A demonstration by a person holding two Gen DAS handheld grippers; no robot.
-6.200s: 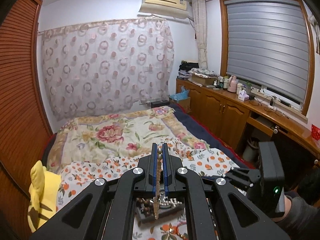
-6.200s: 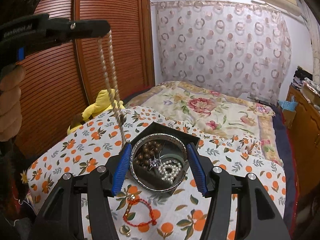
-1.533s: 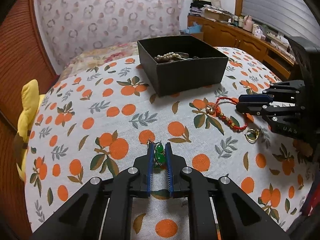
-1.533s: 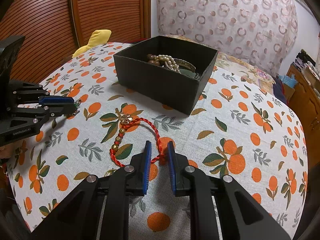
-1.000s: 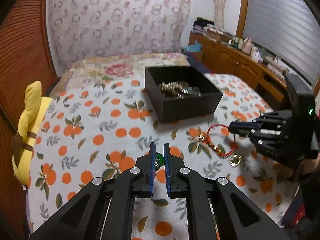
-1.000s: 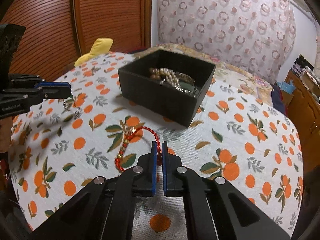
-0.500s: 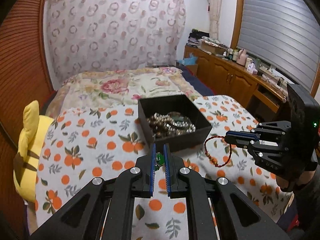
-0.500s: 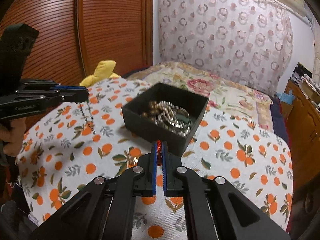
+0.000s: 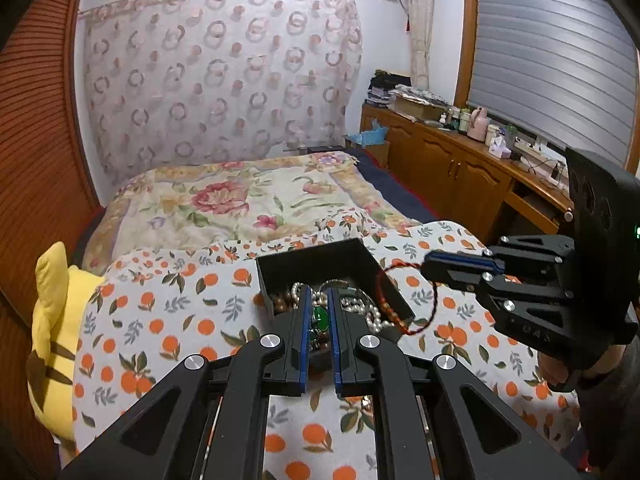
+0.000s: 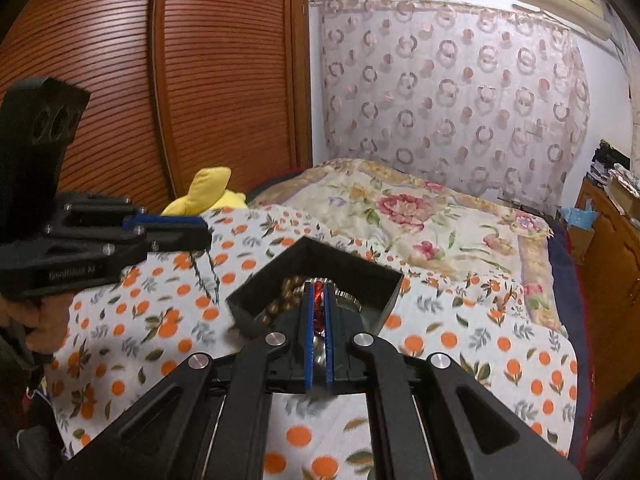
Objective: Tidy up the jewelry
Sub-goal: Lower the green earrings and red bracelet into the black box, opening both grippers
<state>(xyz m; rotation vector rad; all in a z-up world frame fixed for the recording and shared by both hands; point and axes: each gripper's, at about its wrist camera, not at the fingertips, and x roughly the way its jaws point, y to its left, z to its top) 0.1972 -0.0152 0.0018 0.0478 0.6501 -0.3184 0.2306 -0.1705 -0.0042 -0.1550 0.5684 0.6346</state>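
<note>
A black jewelry box (image 9: 320, 258) (image 10: 264, 292) with pearls and brown beads inside stands on the orange-print cloth. My left gripper (image 9: 319, 308) is shut on a green pendant (image 9: 320, 315) above the box; its thin dark chain (image 10: 208, 274) hangs from it in the right wrist view. My right gripper (image 10: 318, 300) is shut on a red cord bracelet (image 9: 394, 304), whose loop dangles over the box's right wall. The cord (image 10: 319, 308) shows between the right pads.
The orange-print cloth (image 9: 160, 320) covers the near part of a bed with a floral quilt (image 9: 240, 200). A yellow plush toy (image 9: 56, 320) lies at the left edge. Wooden cabinets (image 9: 460, 176) stand at the right, a slatted wooden wardrobe (image 10: 220, 80) at the left.
Both grippers have risen and moved over the box. The red bracelet now hangs over the box's right wall and the green pendant is above its contents.
</note>
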